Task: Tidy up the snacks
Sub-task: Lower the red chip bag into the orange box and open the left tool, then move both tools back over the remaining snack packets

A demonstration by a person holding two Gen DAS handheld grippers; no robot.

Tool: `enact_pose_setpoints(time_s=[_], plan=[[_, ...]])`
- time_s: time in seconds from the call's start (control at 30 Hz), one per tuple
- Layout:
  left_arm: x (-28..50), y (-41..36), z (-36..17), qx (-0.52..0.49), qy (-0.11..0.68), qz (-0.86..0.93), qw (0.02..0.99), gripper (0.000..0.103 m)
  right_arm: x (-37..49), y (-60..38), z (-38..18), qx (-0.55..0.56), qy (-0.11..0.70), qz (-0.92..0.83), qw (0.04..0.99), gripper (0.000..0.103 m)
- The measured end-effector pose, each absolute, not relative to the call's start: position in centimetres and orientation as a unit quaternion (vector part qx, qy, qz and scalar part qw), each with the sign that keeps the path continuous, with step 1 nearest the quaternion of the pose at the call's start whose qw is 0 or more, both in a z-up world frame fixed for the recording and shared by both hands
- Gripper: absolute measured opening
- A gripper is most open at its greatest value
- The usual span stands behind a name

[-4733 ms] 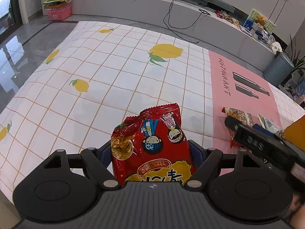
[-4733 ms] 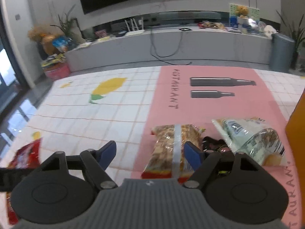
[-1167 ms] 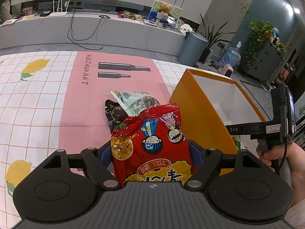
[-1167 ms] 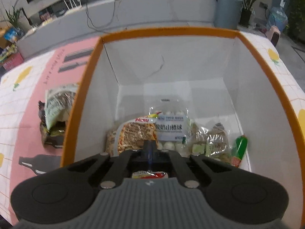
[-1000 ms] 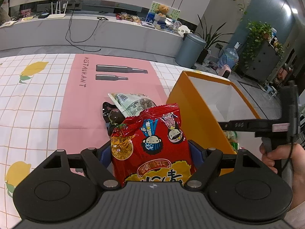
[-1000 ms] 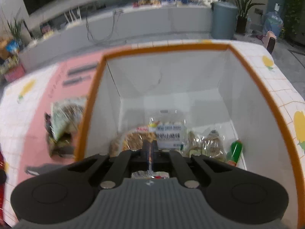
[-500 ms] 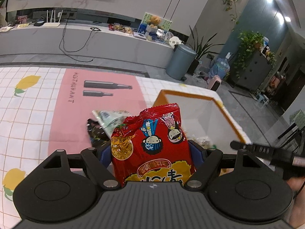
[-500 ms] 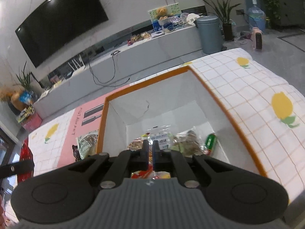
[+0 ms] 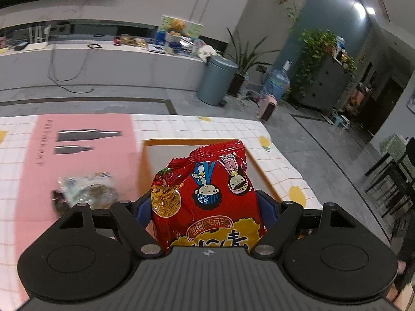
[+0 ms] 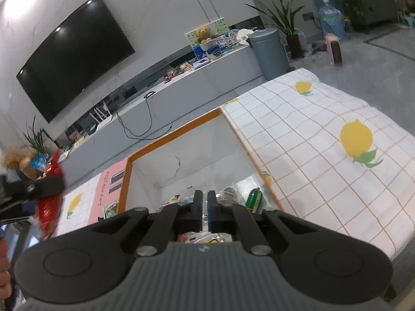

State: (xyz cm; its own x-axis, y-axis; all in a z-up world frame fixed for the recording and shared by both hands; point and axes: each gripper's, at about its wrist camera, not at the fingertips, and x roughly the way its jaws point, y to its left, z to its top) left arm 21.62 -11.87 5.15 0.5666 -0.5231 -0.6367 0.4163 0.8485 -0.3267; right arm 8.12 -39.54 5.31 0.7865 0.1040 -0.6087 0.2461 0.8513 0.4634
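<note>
A red noodle snack bag (image 9: 205, 194) with cartoon figures stands upright in my left gripper (image 9: 205, 203), whose blue pads press on its two sides. Just behind and below the bag lies the orange box (image 9: 181, 142), mostly hidden by it. In the right wrist view the orange box (image 10: 171, 134) is open-topped with white inner walls, and several snack packets, among them a green one (image 10: 254, 198), lie on its floor. My right gripper (image 10: 205, 197) hangs above the box's near side, shut with nothing between its fingers. The red bag (image 10: 50, 207) shows at that view's left edge.
A clear packet of snacks (image 9: 88, 189) and a dark packet (image 9: 58, 203) lie on the pink mat (image 9: 77, 155) left of the box. The lemon-print tablecloth (image 10: 337, 160) runs right of the box to the table's edge. A grey bin (image 9: 216, 80) stands on the floor beyond.
My left gripper has carried the red bag to the right and up, over the orange box. My right gripper has risen away from the box and rolled, still shut.
</note>
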Motion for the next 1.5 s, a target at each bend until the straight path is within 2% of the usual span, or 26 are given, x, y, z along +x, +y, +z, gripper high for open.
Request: enact_pose_setpoints(time_s=[0.33, 0.8, 1.07, 1.5], plan=[[27.3, -20.3, 0.0, -0.028, 0.420, -0.246, 0.873, 0.091, 7.2, -40.8, 5.4, 0.291, 0.308, -0.040, 0.905, 0.002], [30.9, -26.4, -5.0, 0.031, 0.453, -0.208, 0.866, 0.091, 7.1, -41.1, 5.1, 0.310, 0.305, -0.035, 0.900, 0.002], [31.5, -25.3, -5.0, -0.048, 0.467, -0.197, 0.861, 0.101, 6.9, -41.5, 4.9, 0.308, 0.308, -0.053, 0.899, 0.002], [27.0, -20.5, 0.6, -0.048, 0.429, -0.227, 0.873, 0.101, 7.6, -40.1, 4.9, 0.280, 0.319, -0.055, 0.903, 0.002]])
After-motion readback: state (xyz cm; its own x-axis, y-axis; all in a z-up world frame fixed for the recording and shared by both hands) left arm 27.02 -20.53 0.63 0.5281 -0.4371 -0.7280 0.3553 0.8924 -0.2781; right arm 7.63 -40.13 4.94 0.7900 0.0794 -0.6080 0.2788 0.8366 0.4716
